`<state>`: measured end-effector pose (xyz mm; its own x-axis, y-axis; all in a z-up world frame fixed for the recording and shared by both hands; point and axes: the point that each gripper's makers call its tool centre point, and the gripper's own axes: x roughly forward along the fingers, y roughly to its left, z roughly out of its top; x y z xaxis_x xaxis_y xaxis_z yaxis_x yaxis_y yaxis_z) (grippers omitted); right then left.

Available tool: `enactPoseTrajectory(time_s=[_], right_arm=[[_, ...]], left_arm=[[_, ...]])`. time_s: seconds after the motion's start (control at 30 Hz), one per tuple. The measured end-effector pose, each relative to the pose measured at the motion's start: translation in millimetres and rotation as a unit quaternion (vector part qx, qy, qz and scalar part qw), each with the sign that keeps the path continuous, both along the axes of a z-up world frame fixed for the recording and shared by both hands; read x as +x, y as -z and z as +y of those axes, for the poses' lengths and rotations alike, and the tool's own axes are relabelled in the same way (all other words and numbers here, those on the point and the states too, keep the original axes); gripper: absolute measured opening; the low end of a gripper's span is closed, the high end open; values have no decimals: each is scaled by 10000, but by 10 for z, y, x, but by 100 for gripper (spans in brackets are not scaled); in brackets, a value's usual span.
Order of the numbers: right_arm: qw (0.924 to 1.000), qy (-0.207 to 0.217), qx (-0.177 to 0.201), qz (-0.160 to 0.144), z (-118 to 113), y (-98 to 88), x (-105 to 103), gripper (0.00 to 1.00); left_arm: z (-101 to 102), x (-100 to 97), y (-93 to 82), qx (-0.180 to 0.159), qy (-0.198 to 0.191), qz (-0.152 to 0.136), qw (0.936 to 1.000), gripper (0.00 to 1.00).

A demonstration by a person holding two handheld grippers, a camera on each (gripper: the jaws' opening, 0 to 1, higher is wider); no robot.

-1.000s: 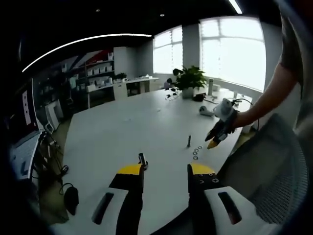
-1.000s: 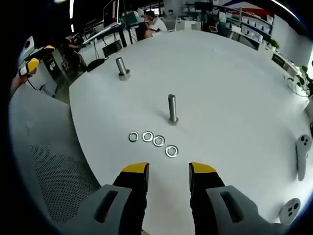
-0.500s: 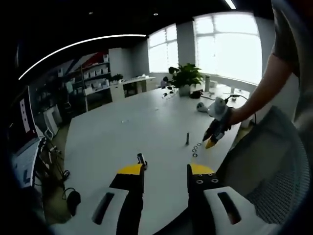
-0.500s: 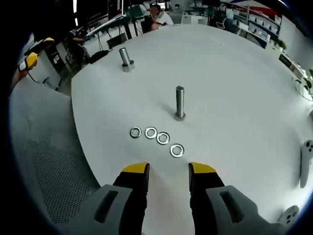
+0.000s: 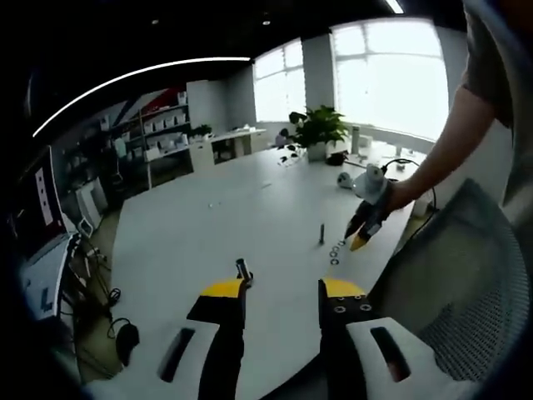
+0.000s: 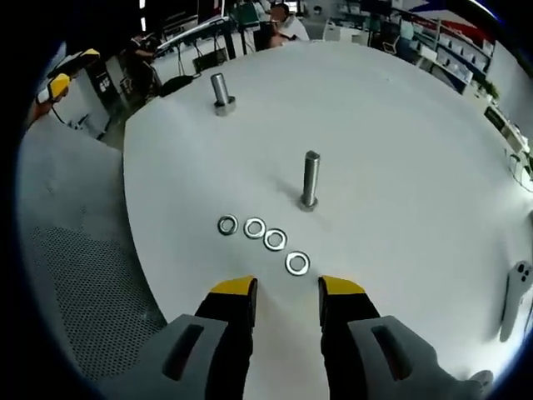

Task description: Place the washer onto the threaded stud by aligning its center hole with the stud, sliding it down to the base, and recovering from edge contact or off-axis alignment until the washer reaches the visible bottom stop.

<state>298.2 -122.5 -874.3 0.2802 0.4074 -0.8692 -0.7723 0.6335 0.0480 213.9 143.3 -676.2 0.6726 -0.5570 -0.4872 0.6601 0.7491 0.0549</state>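
In the right gripper view an upright threaded stud (image 6: 310,179) stands on the white table (image 6: 400,150). Several washers (image 6: 263,244) lie flat in a row in front of it, the nearest washer (image 6: 297,264) just ahead of my right gripper (image 6: 287,289), which is open with nothing between its fingers. A second stud (image 6: 221,90) stands farther off to the left. In the left gripper view my left gripper (image 5: 281,291) is open and empty above the table edge, close to that second stud (image 5: 243,271). There the right gripper (image 5: 365,230) hovers beside the first stud (image 5: 321,234) and the washers (image 5: 335,252).
A grey mesh chair (image 6: 75,250) stands at the table edge, also seen as chair (image 5: 466,283). Two white controllers (image 6: 510,287) lie at the right of the table. A potted plant (image 5: 319,133) and small items stand at the far end. People sit beyond the table's far side.
My right gripper has come closer to the washers, which now sit lower and nearer its fingertips; its jaws look slightly narrower. The left view shifted only a little.
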Motion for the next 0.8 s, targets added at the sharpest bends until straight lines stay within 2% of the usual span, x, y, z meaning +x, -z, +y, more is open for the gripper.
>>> enactPoseTrajectory(time_s=[0.17, 0.27, 0.4, 0.8], right_arm=[[9999, 25, -12, 109, 3, -17, 37, 28], [9998, -125, -131, 71, -17, -6, 49, 25], [9997, -210, -99, 27, 10, 2, 58, 25], [9969, -652, -360, 236, 47, -1, 107, 20]], left_arm=[[-10, -15, 19, 118, 71, -14, 9999, 31], [6, -8, 22, 118, 41, 2, 9999, 31], [12, -10, 33, 148, 35, 14, 9999, 31], [25, 1, 11, 111, 2, -25, 9999, 31]])
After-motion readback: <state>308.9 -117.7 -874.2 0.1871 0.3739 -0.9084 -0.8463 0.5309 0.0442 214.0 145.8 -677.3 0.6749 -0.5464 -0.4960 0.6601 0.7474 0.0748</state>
